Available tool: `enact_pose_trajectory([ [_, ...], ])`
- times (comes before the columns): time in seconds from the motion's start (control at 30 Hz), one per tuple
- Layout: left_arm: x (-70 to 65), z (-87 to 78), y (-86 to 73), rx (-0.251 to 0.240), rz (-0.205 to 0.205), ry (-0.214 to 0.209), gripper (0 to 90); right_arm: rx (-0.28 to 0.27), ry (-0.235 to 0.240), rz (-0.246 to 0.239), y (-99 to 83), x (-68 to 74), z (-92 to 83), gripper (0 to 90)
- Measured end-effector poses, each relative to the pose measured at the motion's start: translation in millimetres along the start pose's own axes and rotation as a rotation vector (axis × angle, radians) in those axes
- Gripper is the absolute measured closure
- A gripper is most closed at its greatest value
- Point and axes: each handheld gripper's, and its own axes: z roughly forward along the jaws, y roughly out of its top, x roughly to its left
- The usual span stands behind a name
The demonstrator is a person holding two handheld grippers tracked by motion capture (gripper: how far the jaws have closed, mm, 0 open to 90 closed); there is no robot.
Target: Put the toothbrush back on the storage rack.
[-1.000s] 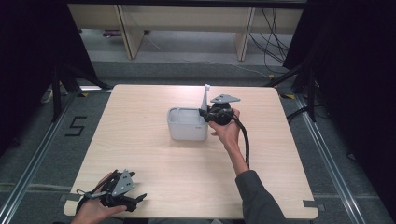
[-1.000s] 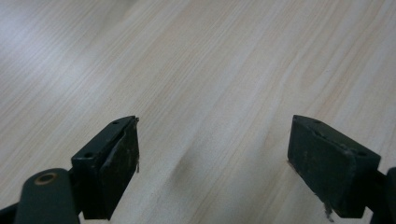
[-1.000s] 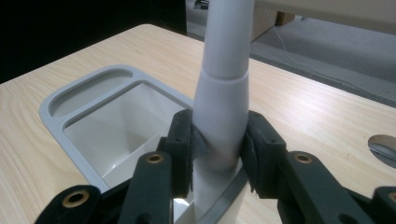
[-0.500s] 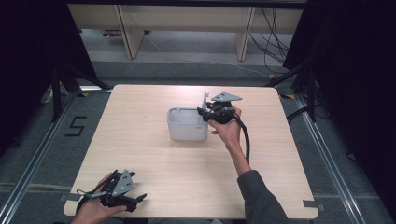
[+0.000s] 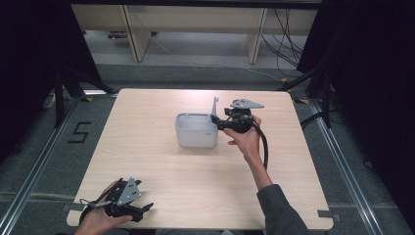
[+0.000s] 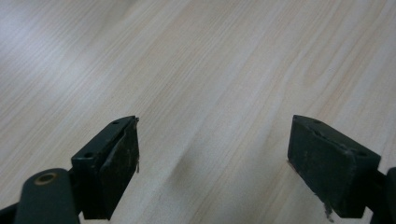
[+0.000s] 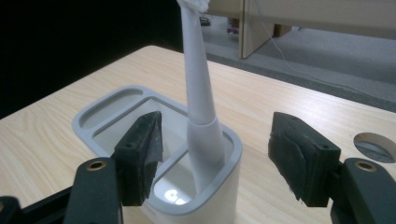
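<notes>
Right hand-held gripper [image 7: 215, 154]: jaws spread wide and have just been opening; the toothbrush stands in the gap between them, but neither pad presses on it.
Right pads: the left pad [image 7: 142, 154] hangs over the holder's rim, the right pad [image 7: 301, 156] sits clear of the holder on its outer side; both apart from the brush shaft.
Right hand-held gripper, high view [image 5: 218, 123]: held level in the person's right hand [image 5: 247, 139], pointing at the right end of the holder, its grey three-cornered plate on top and its cable trailing down along the forearm.
Toothbrush [image 7: 201, 93]: white, standing nearly upright with a slight lean, its thick lower end down inside the holder's near compartment; in the high view [image 5: 215, 105] it rises above the holder's right end.
Holder [image 7: 140, 100]: pale grey, rounded, with compartments; the brush is in the deep one nearest the gripper. It stands around the middle of the tabletop [image 5: 161, 171], a little toward the far side [image 5: 195, 131].
Left hand-held gripper [image 6: 212, 168]: jaws wide apart with nothing between them, only bare wood beneath.
Left hand-held gripper, high view [image 5: 146, 208]: held in the person's left hand [image 5: 98, 220] at the near left corner of the tabletop, well apart from the holder.
</notes>
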Motion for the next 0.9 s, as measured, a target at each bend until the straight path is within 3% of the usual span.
enact_pose_trajectory([
  [0.17,-0.6,0.2,-0.1,0.001,-0.004,0.001,16.4,-0.010,-0.001,-0.028,-3.9,0.5,-7.9,34.1],
  [0.2,0.3,-0.7,0.2,0.010,0.012,0.002,16.4,-0.011,0.007,-0.012,-5.6,1.8,-9.1,34.1],
  [0.33,-0.2,0.4,-0.5,0.002,-0.002,0.002,16.4,-0.023,0.006,0.002,-11.6,2.4,-15.8,33.6],
  [0.37,-0.7,0.4,-0.3,0.002,-0.006,0.001,16.4,-0.031,0.009,-0.019,-12.5,0.6,-15.8,33.6],
  [0.4,0.3,-0.5,0.1,0.013,0.013,0.003,16.4,-0.008,0.004,0.016,-14.2,1.7,-17.4,33.3],
  [0.57,-1.1,0.2,-0.7,0.004,-0.015,-0.006,16.4,-0.003,-0.001,0.002,-15.7,-2.0,-18.8,32.3],
  [0.6,-0.3,-0.8,-0.3,0.007,0.001,-0.001,16.4,-0.008,0.000,0.001,-15.9,-2.2,-18.3,32.0],
  [0.8,-1.3,-0.2,-0.5,0.013,-0.004,-0.009,16.4,0.002,-0.004,0.027,-16.8,-0.3,-21.1,31.2],
  [0.83,-1.3,-0.1,-0.4,0.012,-0.005,-0.008,16.4,-0.008,-0.008,-0.004,-17.3,-2.4,-21.0,31.0],
  [0.9,-0.4,-0.2,-0.2,0.009,0.001,-0.001,16.4,-0.007,-0.008,0.018,-19.0,-2.3,-22.7,30.7],
])
